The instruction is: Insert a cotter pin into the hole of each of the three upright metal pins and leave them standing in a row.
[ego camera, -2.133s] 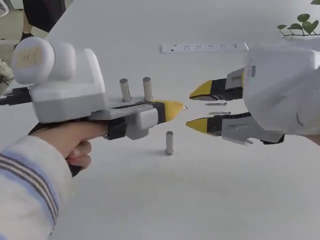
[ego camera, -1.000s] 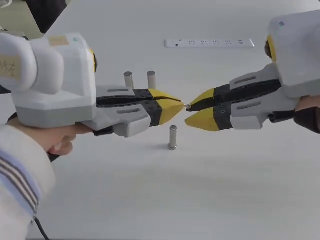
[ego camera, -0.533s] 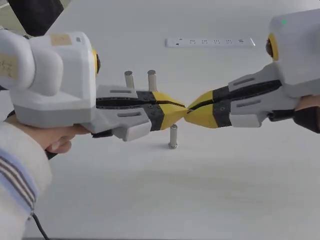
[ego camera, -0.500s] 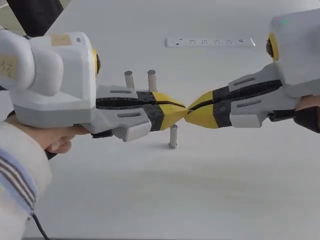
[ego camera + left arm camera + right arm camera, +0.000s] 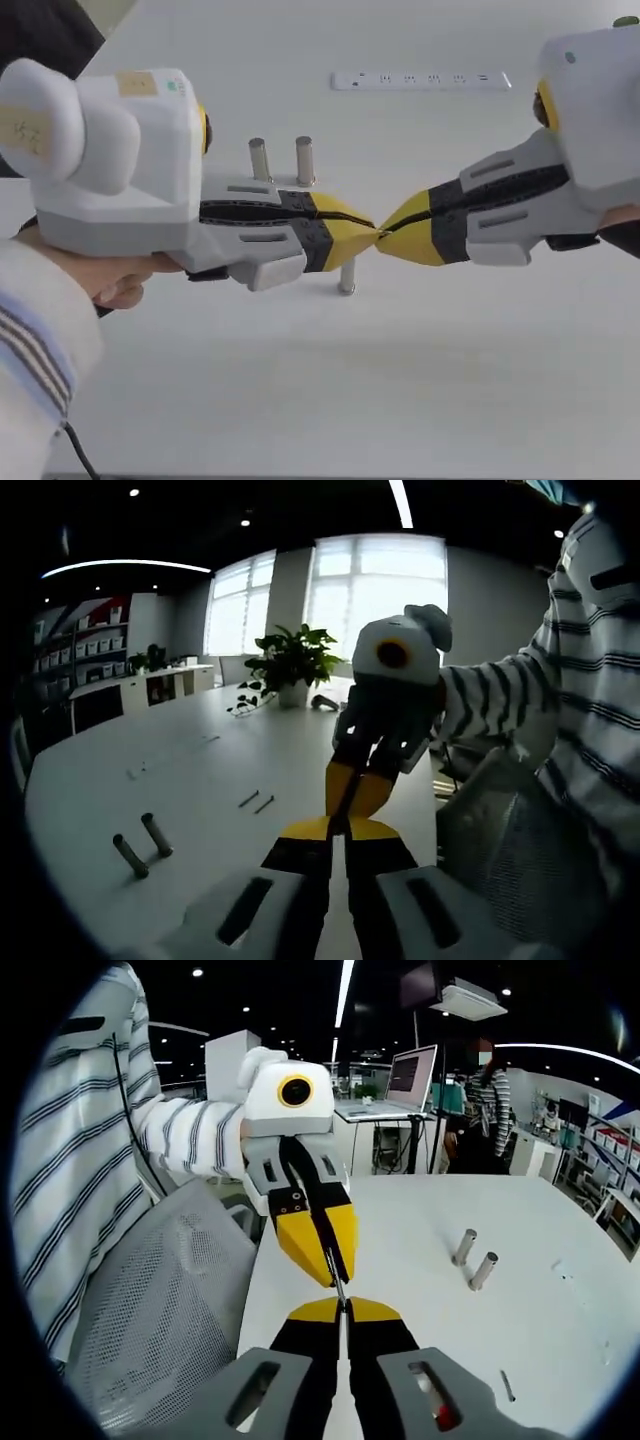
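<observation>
Head view: cotter pin now shared by both grippers, mid-air

- 2.1 s ago: left gripper (image 5: pixel 368 231) alone had the cotter pin (image 5: pixel 337 1282) at its tip; the right gripper's (image 5: pixel 392 238) fingers were spread, off to the side.
- Since then the right has come in tip to tip. Half a second ago its fingers were a crack apart; now they are pressed shut.
- Now: both sets of fingers are pinched on the cotter pin. It shows as a thin dark sliver bridging the two yellow tips in the right gripper view.
- Pins (image 5: pixel 304 160): two stand side by side beyond the left fingers. The front pin (image 5: pixel 346 281) stands just below the meeting tips, its top hidden by them. All are upright on the tabletop (image 5: pixel 400 380); I cannot see a cotter pin in any of them.
- Spares (image 5: pixel 256 801) lie on the tabletop well beyond the fingertips.

Reading: this looks like a handover or regrip. Insertion has not begun, so the task is at an early stage.
</observation>
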Demonstrator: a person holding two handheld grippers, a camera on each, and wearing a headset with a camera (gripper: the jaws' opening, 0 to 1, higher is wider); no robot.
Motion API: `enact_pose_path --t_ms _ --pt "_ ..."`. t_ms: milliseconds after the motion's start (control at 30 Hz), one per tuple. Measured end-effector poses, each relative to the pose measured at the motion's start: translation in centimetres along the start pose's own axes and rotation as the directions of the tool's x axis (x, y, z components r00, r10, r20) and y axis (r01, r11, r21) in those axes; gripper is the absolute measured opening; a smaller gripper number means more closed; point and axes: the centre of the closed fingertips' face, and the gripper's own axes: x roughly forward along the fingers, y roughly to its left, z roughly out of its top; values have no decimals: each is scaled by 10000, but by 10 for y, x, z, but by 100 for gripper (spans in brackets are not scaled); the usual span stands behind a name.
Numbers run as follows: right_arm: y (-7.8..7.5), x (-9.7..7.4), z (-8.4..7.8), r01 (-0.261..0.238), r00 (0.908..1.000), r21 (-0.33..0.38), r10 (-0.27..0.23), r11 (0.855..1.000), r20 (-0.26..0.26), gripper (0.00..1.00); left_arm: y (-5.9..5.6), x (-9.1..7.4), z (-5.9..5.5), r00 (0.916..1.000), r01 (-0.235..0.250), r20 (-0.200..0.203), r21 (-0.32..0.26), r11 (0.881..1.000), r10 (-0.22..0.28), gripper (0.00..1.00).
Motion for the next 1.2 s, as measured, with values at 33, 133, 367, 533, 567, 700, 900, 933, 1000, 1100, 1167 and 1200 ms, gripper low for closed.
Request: enact_pose_path --t_ms 33,133,367,533,567,700,900,933,1000,1100,1167,1200 --pt "0 0 -1 16 10000 -15 -16 10000 -22 0 4 0 -2 9998 -169 -70 114 9998 170 3" --pt "-5 -1 -4 247 9996 -23 -248 9997 -140 0 7 1 -8 9991 -251 -333 182 9995 257 12" --pt "-27 -5 -34 965 9776 -846 -1104 9917 -1793 0 22 3 -26 9920 -823 -942 186 9964 837 21" --pt "-31 1 -50 834 9728 -781 -982 9934 -2099 0 33 5 -36 9849 -1107 -1323 175 9937 1121 20" --pt "-31 2 -52 788 9732 -750 -930 9941 -2104 0 34 6 -38 9843 -1122 -1355 177 9935 1135 20" --pt "-35 5 -60 755 9686 -694 -897 9947 -2317 0 42 7 -43 9807 -1290 -1470 88 9916 1289 20" --pt "-46 6 -76 839 9526 -632 -987 9945 -2876 0 51 11 -49 9779 -1318 -1638 12 9913 1302 18" --pt "-47 6 -78 839 9514 -575 -972 9948 -2922 0 52 12 -51 9771 -1315 -1682 18 9913 1299 18" --pt "-49 7 -79 809 9503 -562 -940 9951 -2968 0 55 14 -54 9748 -1309 -1816 60 9914 1298 17" --pt "-53 10 -81 808 9425 -722 -998 9941 -3188 0 58 18 -58 9724 -1254 -1971 96 9921 1248 15" --pt "-55 13 -83 760 9406 -747 -964 9943 -3255 0 58 21 -60 9715 -1121 -2087 152 9936 1128 15" --pt "-55 14 -84 747 9396 -749 -954 9944 -3288 0 57 23 -61 9714 -1008 -2138 221 9947 1032 15"
